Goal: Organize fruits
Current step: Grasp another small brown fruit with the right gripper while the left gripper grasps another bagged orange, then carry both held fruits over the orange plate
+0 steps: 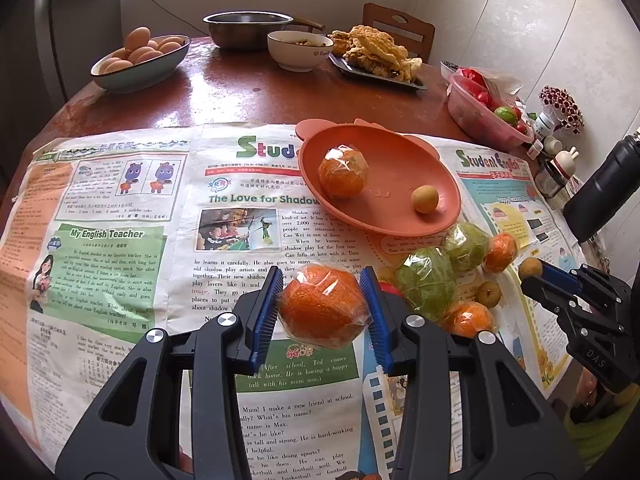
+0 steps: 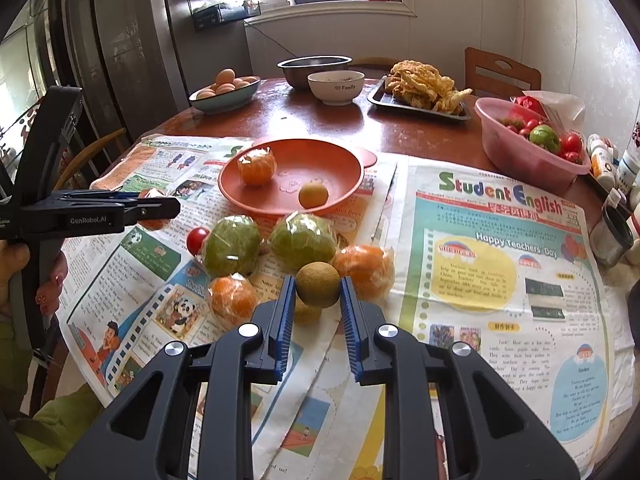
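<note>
Holding wrapped orange (image 1: 324, 306) in left gripper (image 1: 323, 304), above newspaper (image 1: 120, 240) near table's front edge; right gripper (image 2: 318, 296) clamped on small brown fruit (image 2: 318, 285) over loose pile. Carry both level to orange plate (image 1: 400, 216) at newspaper's far edge; release low, clear of fruit there. Right view alone shows red tomato (image 2: 197, 239); left alone shows orange wholly

My right gripper (image 2: 318, 286) clamps a small brown round fruit (image 2: 318, 284) above the newspaper (image 2: 500, 280) on the counter (image 2: 320, 120). At 12 o'clock: orange plate (image 2: 340, 196) with a wrapped orange (image 2: 257, 167) and a small fruit (image 2: 313, 195). At 9 o'clock, left gripper (image 2: 160, 208) grips another orange (image 2: 154, 222).
</note>
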Motion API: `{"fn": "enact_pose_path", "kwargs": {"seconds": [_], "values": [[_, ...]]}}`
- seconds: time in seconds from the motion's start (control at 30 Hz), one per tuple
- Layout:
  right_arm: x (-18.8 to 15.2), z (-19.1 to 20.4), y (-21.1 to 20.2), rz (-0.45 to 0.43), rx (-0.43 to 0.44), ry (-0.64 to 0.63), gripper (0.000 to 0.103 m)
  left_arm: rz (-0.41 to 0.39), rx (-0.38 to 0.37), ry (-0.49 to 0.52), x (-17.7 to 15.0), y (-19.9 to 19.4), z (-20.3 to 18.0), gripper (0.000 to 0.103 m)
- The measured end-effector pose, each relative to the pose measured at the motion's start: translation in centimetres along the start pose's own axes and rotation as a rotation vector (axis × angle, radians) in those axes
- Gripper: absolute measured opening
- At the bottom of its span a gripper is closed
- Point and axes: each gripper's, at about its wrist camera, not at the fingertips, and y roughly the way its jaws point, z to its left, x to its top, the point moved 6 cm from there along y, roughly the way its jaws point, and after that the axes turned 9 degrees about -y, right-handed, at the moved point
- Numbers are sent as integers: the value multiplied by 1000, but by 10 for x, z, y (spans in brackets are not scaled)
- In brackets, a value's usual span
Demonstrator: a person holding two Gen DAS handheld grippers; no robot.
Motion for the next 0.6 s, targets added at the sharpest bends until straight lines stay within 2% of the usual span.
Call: {"fn": "enact_pose_path", "kwargs": {"seconds": [0.6], "values": [[38, -11, 4, -16, 5, -34, 22, -12, -2, 27, 24, -3, -16, 32]]}}
